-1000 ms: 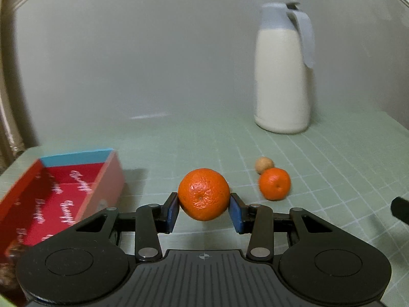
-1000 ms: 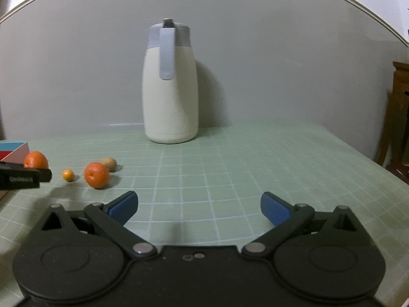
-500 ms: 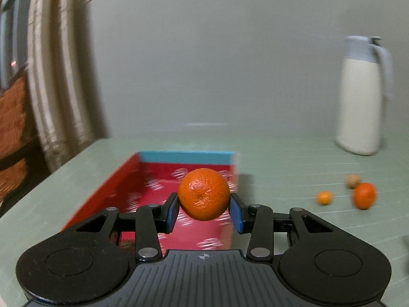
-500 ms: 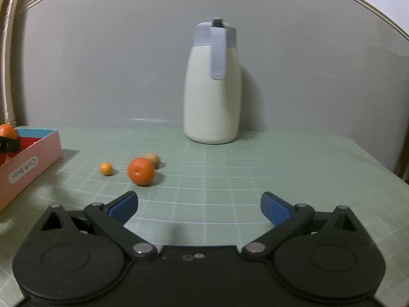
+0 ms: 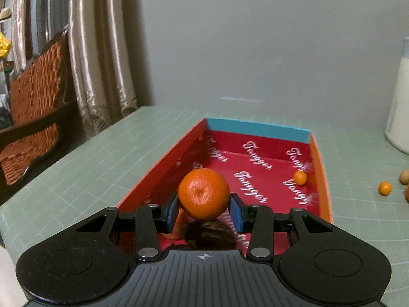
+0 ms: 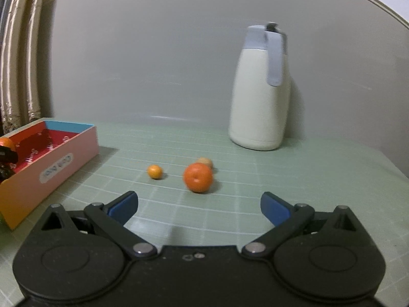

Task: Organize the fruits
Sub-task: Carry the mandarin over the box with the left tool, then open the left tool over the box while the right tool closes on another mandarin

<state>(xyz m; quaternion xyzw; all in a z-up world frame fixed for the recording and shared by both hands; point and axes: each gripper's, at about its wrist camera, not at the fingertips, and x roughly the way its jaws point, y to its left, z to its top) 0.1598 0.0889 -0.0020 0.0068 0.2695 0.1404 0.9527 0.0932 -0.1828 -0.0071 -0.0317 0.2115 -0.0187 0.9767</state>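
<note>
Fruit sorting on a green gridded mat (image 5: 102,158), grey wall behind.

Left view: left gripper (image 5: 203,211) clamps a mandarin (image 5: 203,194) mid-frame over a red box (image 5: 258,161) printed "Tongger"; curtains upper left.
Right view: right gripper (image 6: 199,204) spread wide, empty; second mandarin (image 6: 198,177) at centre.

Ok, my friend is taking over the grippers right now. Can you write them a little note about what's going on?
Left hand-held gripper: shut on a mandarin, held over the red box.
Right hand-held gripper: open, empty, pointing at the loose fruit on the green mat.
In the box: one kumquat near the right wall, plus something dark under the gripper that I cannot identify.
On the mat: another mandarin, a second kumquat, and a small tan round fruit behind the mandarin. A cream jug stands by the wall.
Left to do: release the held mandarin into the box, then bring the three loose fruits.
</note>
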